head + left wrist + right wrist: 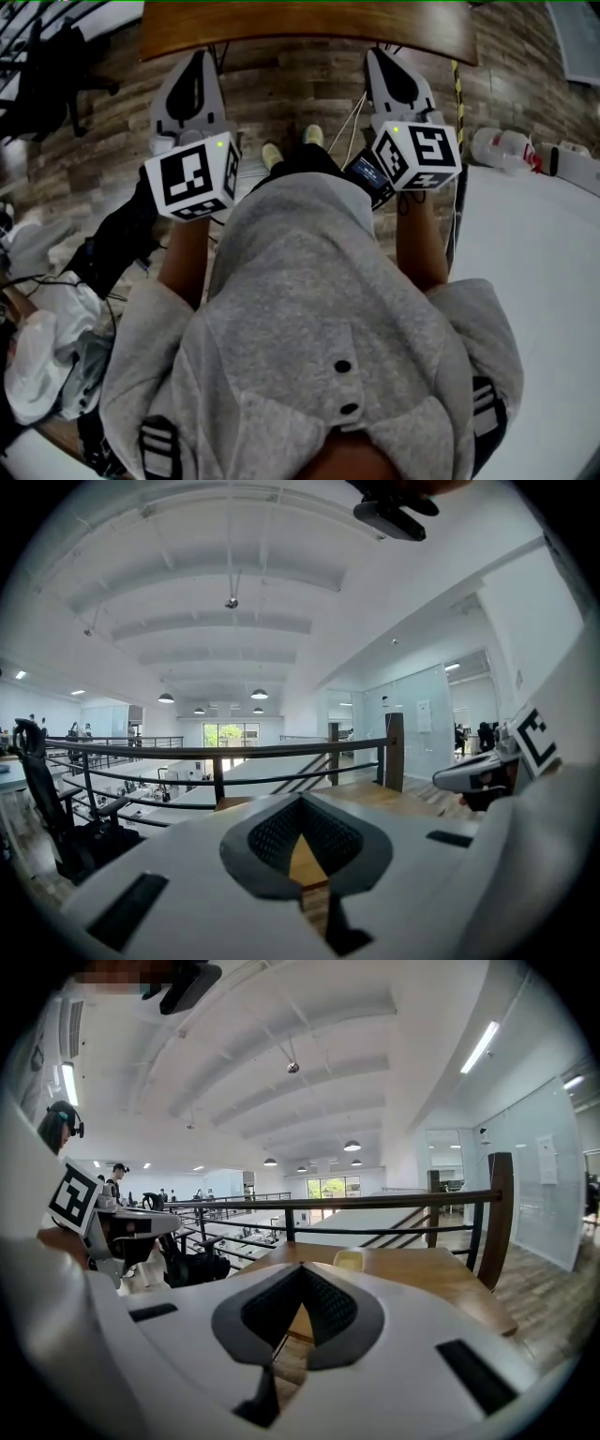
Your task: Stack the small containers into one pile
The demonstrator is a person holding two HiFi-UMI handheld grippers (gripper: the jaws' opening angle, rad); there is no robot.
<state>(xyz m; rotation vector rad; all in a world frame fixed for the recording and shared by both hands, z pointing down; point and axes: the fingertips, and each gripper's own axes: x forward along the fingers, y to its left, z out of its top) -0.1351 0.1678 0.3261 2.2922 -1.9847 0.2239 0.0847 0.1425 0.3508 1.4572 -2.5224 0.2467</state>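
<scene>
Small container (349, 1260) | ahead of right gripper (302, 1269) tips | right and left gripper (302, 799) closed, empty | risk: shut jaws could shove it.

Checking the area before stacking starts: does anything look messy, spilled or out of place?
Nothing looks spilled or broken. Bags and cables lie heaped on the floor at the head view's left, an untidy patch. Only one pale container shows on the wooden table.
</scene>
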